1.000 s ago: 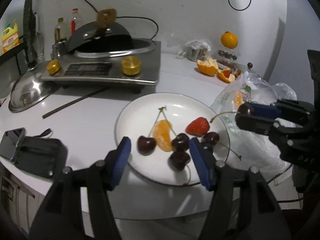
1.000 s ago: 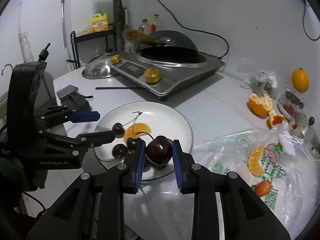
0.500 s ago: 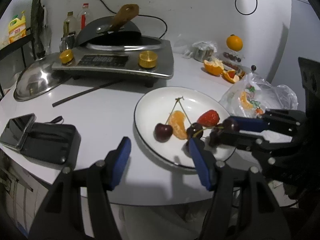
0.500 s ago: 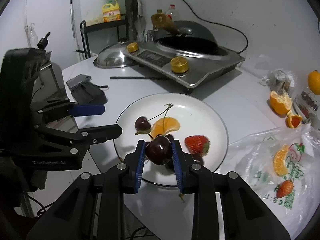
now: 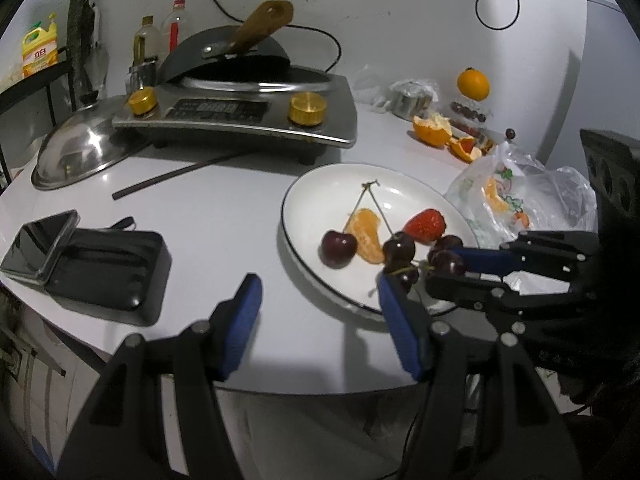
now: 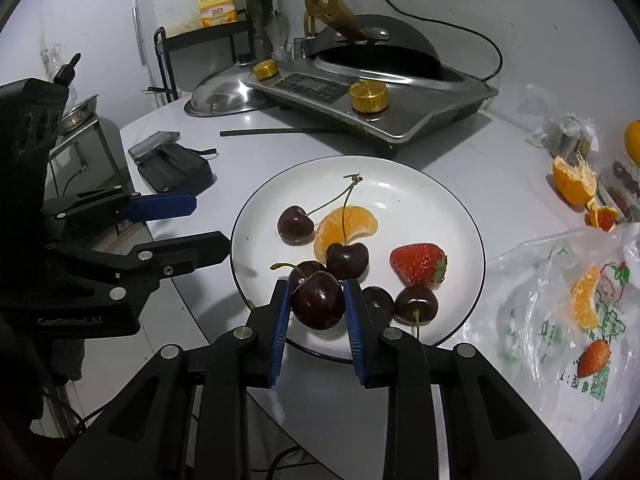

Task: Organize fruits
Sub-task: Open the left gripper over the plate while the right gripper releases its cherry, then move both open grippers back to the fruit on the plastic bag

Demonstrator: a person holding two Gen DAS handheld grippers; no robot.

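Cherries, strawberry on plate.

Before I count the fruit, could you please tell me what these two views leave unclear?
- Cherries under the held cherry: right wrist view, partly hidden by it and the right tongs.
- Bag contents: crinkled plastic blurs them, and the right edge cuts the bag.
- Small dark fruits by the wall: left wrist view, too small to identify.

light: dim, bluish | shine: white spots on plate | shadows: soft, under stove | edges: bent, black corners | blur: little
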